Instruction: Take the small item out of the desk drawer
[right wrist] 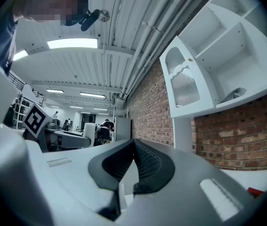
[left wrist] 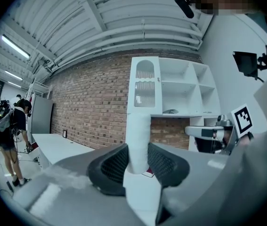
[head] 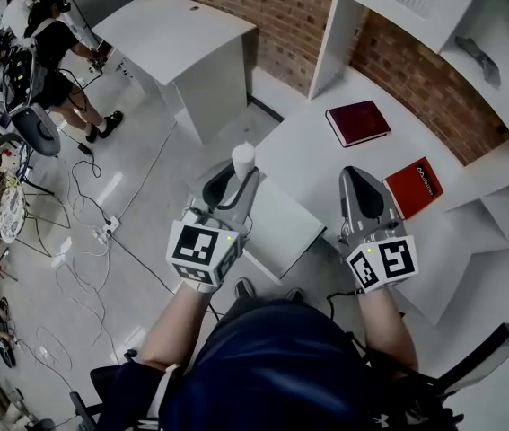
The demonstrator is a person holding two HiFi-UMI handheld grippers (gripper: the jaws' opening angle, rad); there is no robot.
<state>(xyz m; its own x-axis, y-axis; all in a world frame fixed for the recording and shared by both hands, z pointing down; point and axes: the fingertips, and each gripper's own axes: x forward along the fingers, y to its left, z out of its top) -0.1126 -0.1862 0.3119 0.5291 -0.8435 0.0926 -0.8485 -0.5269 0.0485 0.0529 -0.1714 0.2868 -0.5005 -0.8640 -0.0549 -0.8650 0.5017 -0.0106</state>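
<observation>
While we sit at the bottom of the head view, dark blue shirt (head: 272, 366) filling lower centre, both forearms reach up-frame, one gripper each. Marker cubes (head: 202, 250) sit nearest us.

Left gripper (head: 236, 178), centre-left of frame: jaws clamped on a small white cylinder (head: 243, 158). The cylinder stands upright, its top poking above the jaw tips. The left gripper view confirms it: the dark ribbed pads (left wrist: 112, 166) press on both sides of the cylinder (left wrist: 138, 140), left gripper (left wrist: 138, 163) roughly level.

Right gripper (head: 355, 171), centre-right: jaws together, nothing in them. In the right gripper view the pads (right wrist: 145, 161) meet at the tips of the right gripper (right wrist: 133, 145).

Between the two grippers a white drawer (head: 281, 227) sticks out from the desk front. The cylinder is up and left of it, held clear, not inside.

Beyond: white desk (head: 317, 160) with a maroon book (head: 357, 122) upper centre and a red book (head: 413, 187) right of the right gripper, the two well apart. White shelf unit (head: 496, 70) at right. Brick wall (head: 281, 7) behind.

Farthest, upper left: second white table (head: 178, 34), cables on the floor (head: 83, 232), a person standing (head: 52, 48).
</observation>
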